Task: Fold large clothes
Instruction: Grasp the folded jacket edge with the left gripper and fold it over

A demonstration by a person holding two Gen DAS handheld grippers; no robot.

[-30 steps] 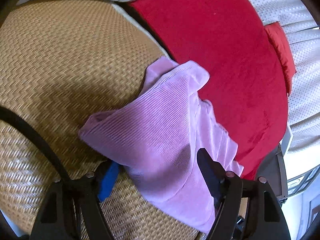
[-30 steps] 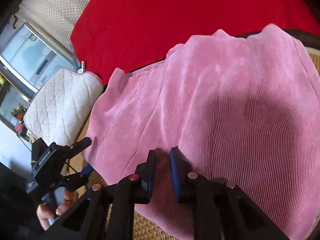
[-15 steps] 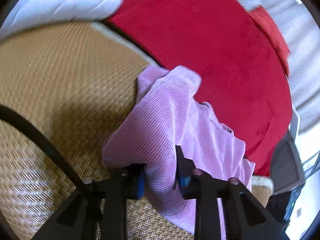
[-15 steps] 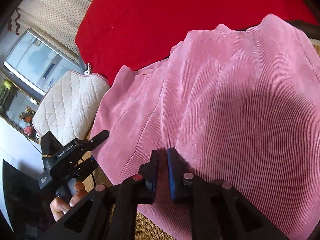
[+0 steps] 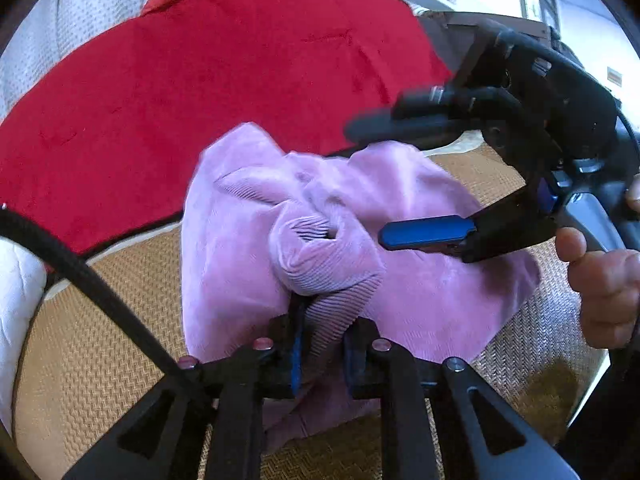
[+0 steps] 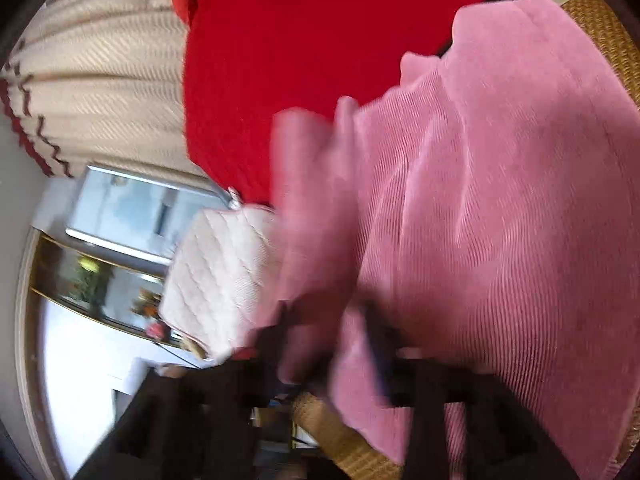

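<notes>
1. Corduroy-like pink cloth, a ribbed garment point(image 5: 248, 264), now bunches in a heap on the woven mat point(image 5: 100, 352), where a second ago it lay spread much flatter against the red blanket point(image 5: 200, 68).
2. My left claw point(image 5: 322, 344), wide open a second ago, is now clamped on a thick fold of the garment's ribbed edge, the cloth pinched between both blue pads.
3. My right claw point(image 5: 404, 184) has come off the cloth: in the left view its fingers stand spread apart, one blue pad point(image 5: 424, 232) hovering just over the heap with nothing between them. A second ago it was pinched on the garment.
4. My right hand point(image 5: 600, 280) grips the handle at the frame's edge.
5. From the right view the picture is smeared by motion; the garment point(image 6: 480, 240) fills most of it, with a white quilted cushion point(image 6: 216, 276) beside it.
6. My reading: one side has been drawn over towards the middle, so a first fold is under way but rough. The heap wants smoothing before the next fold, or the creases will set crooked.
</notes>
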